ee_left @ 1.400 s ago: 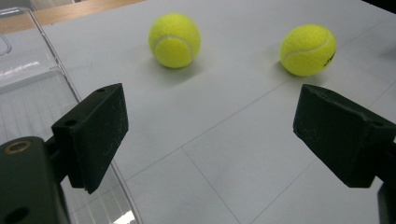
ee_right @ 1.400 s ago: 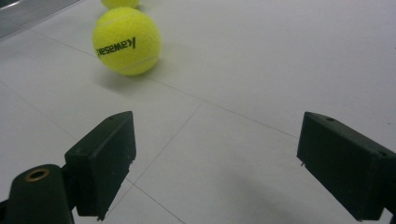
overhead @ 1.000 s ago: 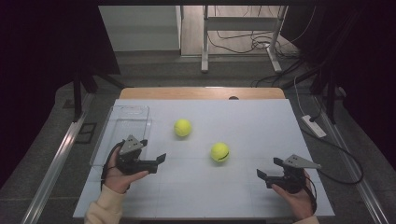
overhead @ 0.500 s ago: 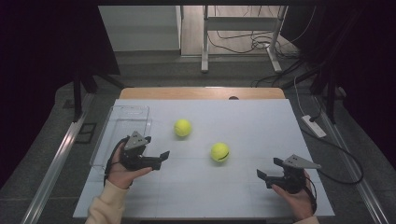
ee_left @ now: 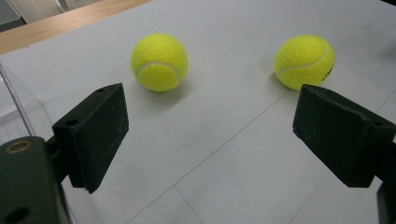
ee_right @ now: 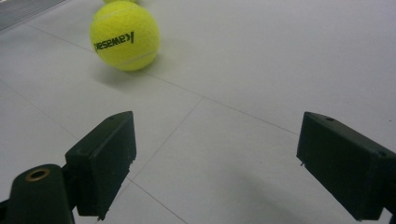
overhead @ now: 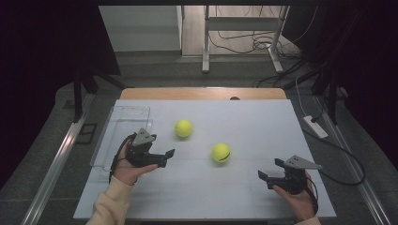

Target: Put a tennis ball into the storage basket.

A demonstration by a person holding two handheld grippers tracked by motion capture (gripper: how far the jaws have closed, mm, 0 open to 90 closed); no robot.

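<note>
Right now I'm lining up my left gripper (overhead: 170, 152), jaws apart and empty, on the far tennis ball (overhead: 183, 128) just beyond it; next I must advance and straddle it squarely.

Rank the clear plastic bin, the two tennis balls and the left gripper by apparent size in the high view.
1. Clear plastic bin, largest.
2. Left gripper, with its body and grey plate.
3. Far tennis ball and near tennis ball: they look alike, so no ranking between them.
</note>
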